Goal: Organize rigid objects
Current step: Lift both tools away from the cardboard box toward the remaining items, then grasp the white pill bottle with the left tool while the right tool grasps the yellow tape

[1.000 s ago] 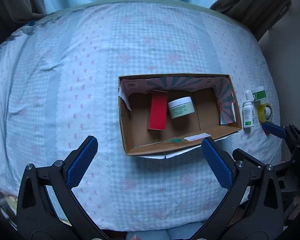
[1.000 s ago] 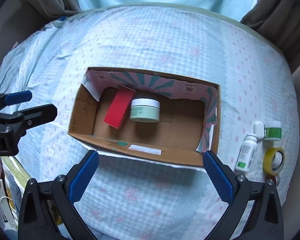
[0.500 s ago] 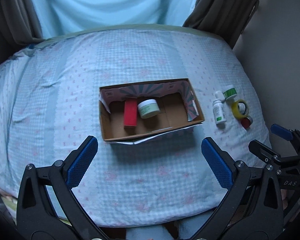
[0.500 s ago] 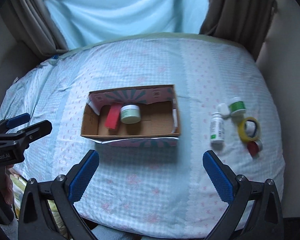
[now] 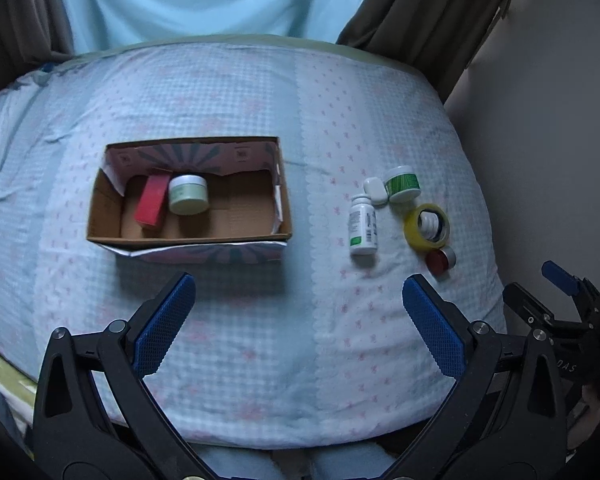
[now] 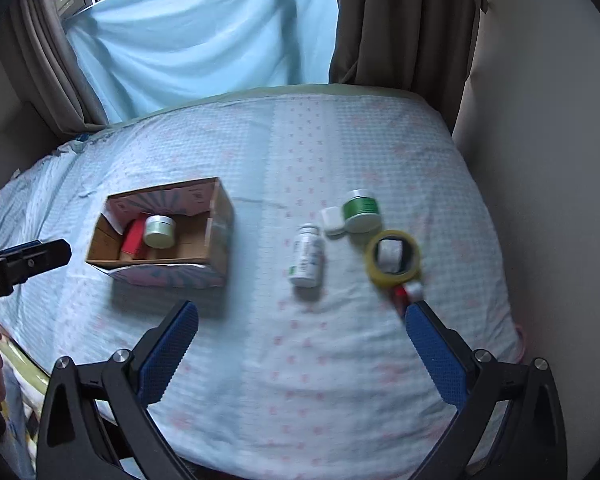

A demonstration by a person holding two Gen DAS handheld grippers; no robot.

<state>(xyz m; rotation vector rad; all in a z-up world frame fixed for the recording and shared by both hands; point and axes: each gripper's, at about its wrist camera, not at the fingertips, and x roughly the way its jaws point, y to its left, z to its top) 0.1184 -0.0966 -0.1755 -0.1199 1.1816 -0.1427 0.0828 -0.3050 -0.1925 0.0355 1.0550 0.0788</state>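
An open cardboard box [image 5: 100, 208] [image 6: 220, 216] lies on the bed and holds a red box [image 5: 152, 200] [image 6: 134, 236] and a pale green jar [image 5: 188, 194] [image 6: 160, 232]. To its right lie a white bottle [image 5: 362, 226] [image 6: 308, 256], a small white case [image 5: 375, 190] [image 6: 333, 220], a green jar [image 5: 402, 183] [image 6: 361, 210], a yellow tape roll [image 5: 413, 232] [image 6: 394, 276] and a small red tin [image 5: 440, 260] [image 6: 400, 294]. My left gripper [image 5: 298, 320] and my right gripper [image 6: 300, 342] are both open and empty, held back above the near part of the bed.
The bed has a light blue patterned sheet [image 5: 260, 100]. A wall [image 5: 540, 140] runs along its right side. Curtains [image 6: 400, 20] and a blue cloth [image 6: 204, 28] hang behind it. The other gripper shows at each view's edge.
Both grippers have pulled back and up from the box, so the whole bed shows. Both views have shifted right toward the loose items. Nothing was picked up.
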